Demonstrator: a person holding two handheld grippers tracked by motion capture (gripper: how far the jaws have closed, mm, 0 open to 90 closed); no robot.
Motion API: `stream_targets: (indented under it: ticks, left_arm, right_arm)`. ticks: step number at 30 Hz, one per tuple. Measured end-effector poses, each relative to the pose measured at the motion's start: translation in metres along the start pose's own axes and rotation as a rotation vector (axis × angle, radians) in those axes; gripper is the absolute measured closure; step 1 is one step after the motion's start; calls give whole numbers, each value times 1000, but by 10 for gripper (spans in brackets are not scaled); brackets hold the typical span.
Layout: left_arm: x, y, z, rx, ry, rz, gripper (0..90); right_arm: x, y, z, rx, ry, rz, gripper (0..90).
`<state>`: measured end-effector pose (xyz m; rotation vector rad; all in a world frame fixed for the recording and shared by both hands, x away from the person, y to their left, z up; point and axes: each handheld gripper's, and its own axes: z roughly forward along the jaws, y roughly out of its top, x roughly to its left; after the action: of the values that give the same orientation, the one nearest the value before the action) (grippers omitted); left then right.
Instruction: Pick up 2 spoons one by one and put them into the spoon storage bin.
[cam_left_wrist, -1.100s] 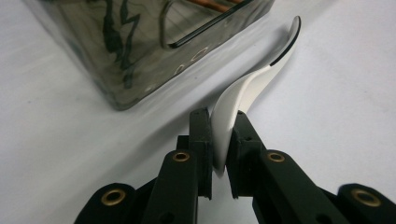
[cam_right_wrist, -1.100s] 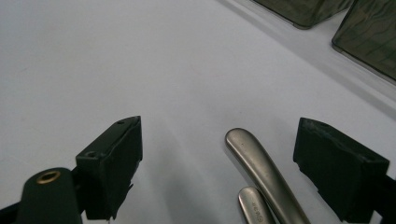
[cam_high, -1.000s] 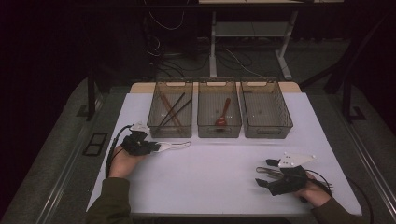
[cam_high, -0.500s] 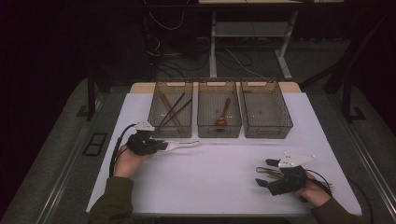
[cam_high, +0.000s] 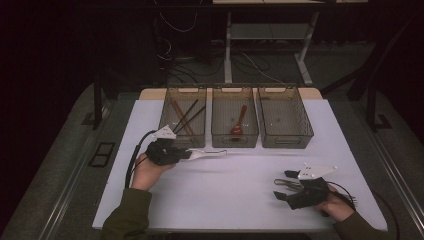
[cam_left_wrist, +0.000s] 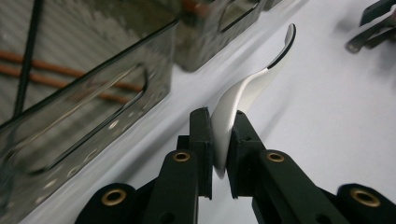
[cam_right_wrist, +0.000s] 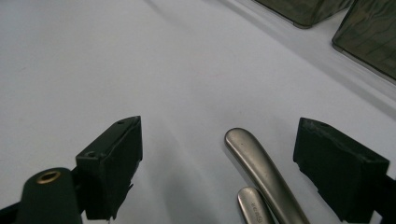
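Observation:
My left gripper (cam_high: 186, 154) is shut on the handle of a white spoon (cam_high: 209, 153), which it holds level above the table, its bowl pointing right just in front of the bins. In the left gripper view the pads (cam_left_wrist: 201, 140) pinch the spoon (cam_left_wrist: 252, 86) edge-on. Near the table's front right my right gripper (cam_high: 284, 184) rests with its jaws open. Two metal cutlery handles (cam_right_wrist: 264, 170) lie on the table between its jaws, touched by neither pad.
Three clear bins stand in a row at the back of the white table (cam_high: 230, 200). The left bin (cam_high: 185, 90) holds chopsticks (cam_high: 184, 117), the middle bin (cam_high: 235, 140) a brown spoon (cam_high: 238, 121), and the right bin (cam_high: 287, 141) looks bare.
My left gripper has risen and moved right toward the bins with the white spoon in it. The right gripper has stayed still.

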<state>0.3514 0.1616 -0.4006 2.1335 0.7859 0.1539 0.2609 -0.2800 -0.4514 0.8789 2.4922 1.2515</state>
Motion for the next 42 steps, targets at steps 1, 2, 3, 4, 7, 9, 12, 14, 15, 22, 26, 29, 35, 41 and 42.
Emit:
stream_targets:
  ticks: [1, 2, 3, 4, 7, 9, 12, 14, 15, 22, 26, 29, 35, 41, 42]
  left_arm:
    - [-1, 2, 1, 3, -3, 12, 814]
    - [-3, 4, 2, 0, -5, 12, 814]
    - [-4, 5, 3, 1, -6, 16, 814]
    - [-5, 7, 5, -4, -13, 19, 814]
    - [-9, 11, 8, -4, -24, 20, 814]
    - [-10, 15, 10, -4, -29, 27, 815]
    - [-13, 21, 14, -12, -34, 44, 815]
    - [-15, 26, 16, -19, -33, 50, 815]
    - [-16, 29, 17, -22, -34, 53, 815]
    - [-18, 43, 30, -32, -42, 67, 816]
    - [-19, 52, 35, -41, -38, 73, 816]
    - [-19, 62, 39, -50, -28, 86, 815]
    - [-17, 85, 47, -45, -8, 125, 815]
    - [-11, 100, 56, -37, 19, 128, 815]
    - [-9, 103, 57, -26, 21, 134, 815]
  right_arm:
    - [0, 0, 0, 0, 0, 0, 156]
    - [0, 0, 0, 0, 0, 0, 156]
    - [0, 0, 0, 0, 0, 0, 156]
    - [0, 0, 0, 0, 0, -1, 156]
    - [0, 0, 0, 0, -1, 0, 156]
    - [0, 0, 0, 0, 0, -1, 156]
    - [0, 0, 0, 1, -1, 1, 156]
    - [1, 0, 0, 1, -1, 0, 156]
    - [1, 0, 0, 1, -3, -1, 156]
    - [0, 0, 0, 1, -5, 1, 156]
    - [0, 0, 0, 1, -4, 2, 156]
    - [1, 0, -1, -1, -5, 5, 156]
    - [0, 0, -2, -5, -4, 4, 156]
    - [1, 0, -2, -6, -1, 4, 156]
    - [1, 0, -2, -5, -1, 4, 156]
